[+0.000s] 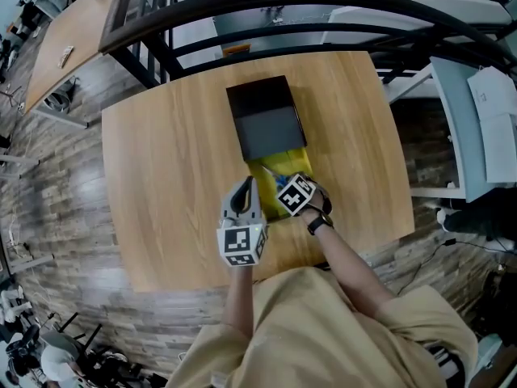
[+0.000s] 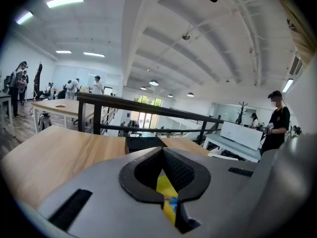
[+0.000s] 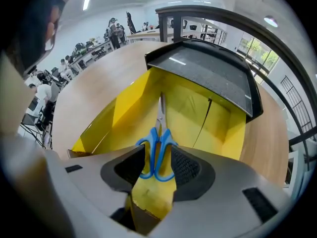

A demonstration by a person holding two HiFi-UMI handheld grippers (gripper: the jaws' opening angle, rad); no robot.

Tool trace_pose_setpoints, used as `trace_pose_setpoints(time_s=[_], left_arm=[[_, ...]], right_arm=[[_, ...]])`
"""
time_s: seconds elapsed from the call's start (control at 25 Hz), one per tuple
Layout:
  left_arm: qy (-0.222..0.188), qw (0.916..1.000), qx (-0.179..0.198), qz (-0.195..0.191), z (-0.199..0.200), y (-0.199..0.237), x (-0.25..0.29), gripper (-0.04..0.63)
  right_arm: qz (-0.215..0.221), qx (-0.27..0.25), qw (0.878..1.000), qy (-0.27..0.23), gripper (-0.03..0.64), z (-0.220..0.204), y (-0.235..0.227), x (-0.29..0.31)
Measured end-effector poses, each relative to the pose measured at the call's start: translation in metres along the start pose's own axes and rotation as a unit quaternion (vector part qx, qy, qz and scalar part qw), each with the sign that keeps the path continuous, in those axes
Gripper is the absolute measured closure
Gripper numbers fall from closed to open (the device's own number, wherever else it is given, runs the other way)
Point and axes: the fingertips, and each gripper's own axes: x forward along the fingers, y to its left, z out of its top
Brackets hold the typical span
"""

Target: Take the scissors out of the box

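On the wooden worktop (image 1: 161,184), items left to right.

Left claw (image 2: 161,151): clenched on nothing, held roughly level beside the box's near end.

Box (image 3: 124,108): yellow interior, with the black lid (image 3: 208,78) open at the far end.

Scissors (image 3: 159,133): blue handles, lying flat on the box floor, blades towards the lid, not yet removed.

Right claw (image 3: 157,155): released wide and pointing steeply down, a jaw on either side of the handles, pads not pressing.

Step in hand: approach to grasp. The next move probably calls for closing on the handles, then lifting straight up clear of the walls.
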Motion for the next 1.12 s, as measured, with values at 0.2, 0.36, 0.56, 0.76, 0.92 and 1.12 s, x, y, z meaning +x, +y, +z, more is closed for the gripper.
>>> trace_pose_setpoints(time_s=[0.2,0.36,0.56,0.76,0.92,1.12], left_arm=[[-0.002,1.0000,0.000,0.004,0.000,0.006,-0.002,0.583],[-0.006,1.0000,0.004,0.004,0.004,0.002,-0.007,0.583],[-0.014,0.9998,0.012,0.007,0.010,-0.002,-0.022,0.583],[-0.018,0.9996,0.018,0.013,0.009,-0.005,-0.041,0.583],[-0.024,0.9994,0.024,0.012,0.009,-0.012,-0.053,0.583],[-0.039,0.9983,0.041,0.009,0.022,-0.025,-0.070,0.583]], right_arm=[[0.006,-0.001,1.000,-0.004,0.495,0.002,0.002,0.004],[0.007,-0.019,1.000,-0.005,0.530,0.003,0.005,0.002],[-0.009,-0.011,0.999,-0.044,0.532,0.007,0.007,-0.016],[-0.032,0.035,0.994,-0.102,0.532,0.007,0.009,-0.041],[-0.056,0.058,0.986,-0.146,0.534,0.005,0.006,-0.069],[-0.086,0.079,0.969,-0.217,0.534,0.011,0.006,-0.128]])
